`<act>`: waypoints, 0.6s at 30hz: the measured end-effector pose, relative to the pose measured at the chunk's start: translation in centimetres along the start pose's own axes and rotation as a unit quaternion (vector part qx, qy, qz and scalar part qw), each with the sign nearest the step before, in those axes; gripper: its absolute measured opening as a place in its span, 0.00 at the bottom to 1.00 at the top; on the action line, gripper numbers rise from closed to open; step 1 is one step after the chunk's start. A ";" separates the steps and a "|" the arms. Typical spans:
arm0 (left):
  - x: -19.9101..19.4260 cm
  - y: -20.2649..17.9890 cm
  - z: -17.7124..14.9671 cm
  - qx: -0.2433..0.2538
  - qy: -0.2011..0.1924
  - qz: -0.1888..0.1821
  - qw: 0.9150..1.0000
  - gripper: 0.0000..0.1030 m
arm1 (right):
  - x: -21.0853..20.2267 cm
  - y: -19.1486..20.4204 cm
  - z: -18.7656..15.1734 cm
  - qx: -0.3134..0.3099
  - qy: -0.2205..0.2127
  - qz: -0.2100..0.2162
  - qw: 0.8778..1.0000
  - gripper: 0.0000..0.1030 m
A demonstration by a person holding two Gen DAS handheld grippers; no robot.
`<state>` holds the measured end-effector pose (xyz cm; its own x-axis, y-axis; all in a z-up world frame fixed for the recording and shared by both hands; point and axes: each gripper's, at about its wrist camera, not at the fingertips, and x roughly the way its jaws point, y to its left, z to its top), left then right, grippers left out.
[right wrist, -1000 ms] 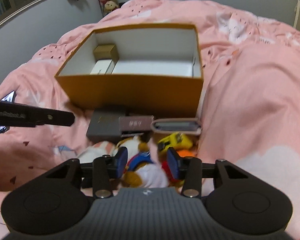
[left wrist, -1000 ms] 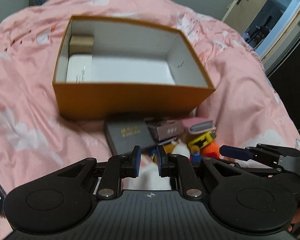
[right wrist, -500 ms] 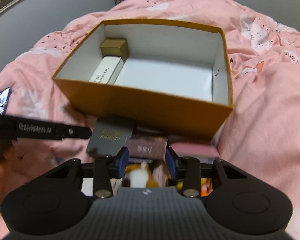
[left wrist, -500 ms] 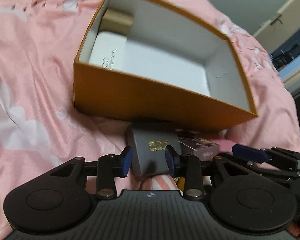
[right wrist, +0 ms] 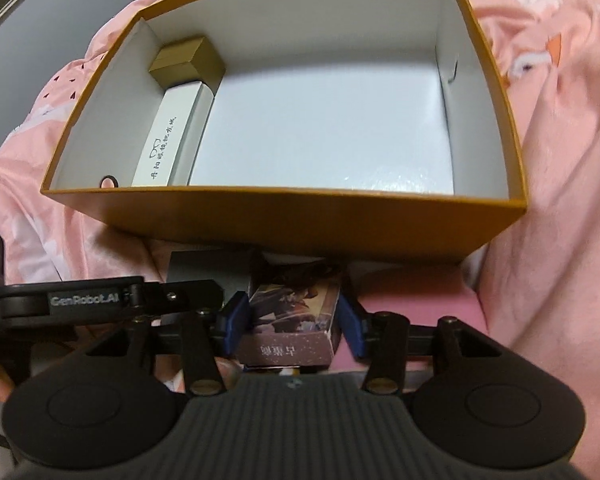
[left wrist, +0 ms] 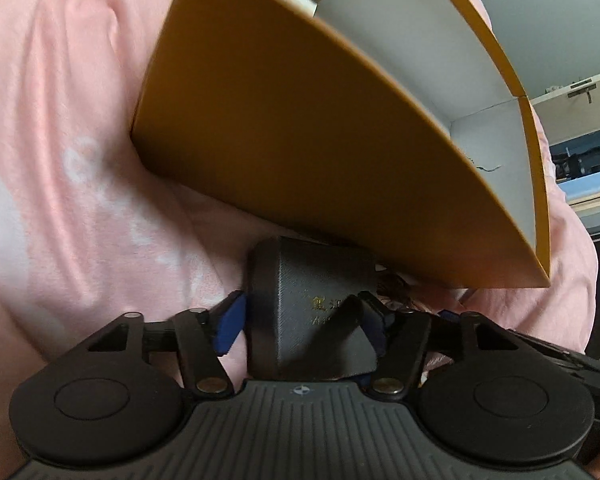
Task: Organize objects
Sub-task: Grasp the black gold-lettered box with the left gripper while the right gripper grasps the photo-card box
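Two things are already packed, as far as I can judge: a small gold box (right wrist: 188,60) and a long white box (right wrist: 172,136) lie in a row against the left wall of the orange box (right wrist: 284,220), at the far left from my right claw (right wrist: 294,318). The rest of its floor is bare, so most of the sorting is still ahead.

My left claw (left wrist: 300,320) straddles a dark grey case (left wrist: 300,292) that lies on the bed right under the near wall of the orange box. The blue pad (left wrist: 230,322) on one side sits beside the case's edge; the other finger is partly hidden behind the case corner, so I cannot tell whether I am truly pinching it or only bracketing it.

My right claw has a card box (right wrist: 296,312) between its fingers, the pads close against both long sides; it looks pinched, though I would not swear to full contact. A pink case (right wrist: 416,300) lies just to its right, not yet handled.

The orange box is stiff card, matte outside, white and smooth inside, with sharp straight rims and a small round hole low in its left wall. The grey case has a fine woven grain, rounded corners and gold lettering. The card box is glossy printed card, flat-sided. The gold box is a squat cube with a faint sheen. The bed cover (right wrist: 560,160) is soft pink cloth, rumpled, so things sit unevenly on it.
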<state>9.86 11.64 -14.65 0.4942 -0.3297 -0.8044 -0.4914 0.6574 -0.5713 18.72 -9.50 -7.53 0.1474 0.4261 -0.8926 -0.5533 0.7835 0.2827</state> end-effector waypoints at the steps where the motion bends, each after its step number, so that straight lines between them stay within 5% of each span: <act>1: 0.2 0.0 0.1 -0.002 0.000 -0.003 1.000 0.74 | 0.2 0.0 0.1 0.002 0.002 0.002 1.000 0.52; 7: 0.7 0.0 -0.1 -0.008 -0.008 -0.006 1.000 0.73 | 1.3 -0.1 0.6 -0.001 0.018 0.011 1.000 0.60; 13: -2.2 -0.2 -1.0 -0.002 -0.039 -0.001 0.999 0.48 | 2.3 -0.1 1.0 0.001 0.024 0.014 1.000 0.63; 18: -5.7 -1.9 -2.5 0.056 -0.065 0.048 0.995 0.47 | 1.3 1.4 0.3 -0.008 0.027 0.038 0.999 0.62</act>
<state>6.23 10.59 -9.41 0.5408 -0.1752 -0.8227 -0.4611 0.7562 -0.4642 18.40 -7.74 -8.22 0.0602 0.4584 -0.8867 -0.5746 0.7423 0.3447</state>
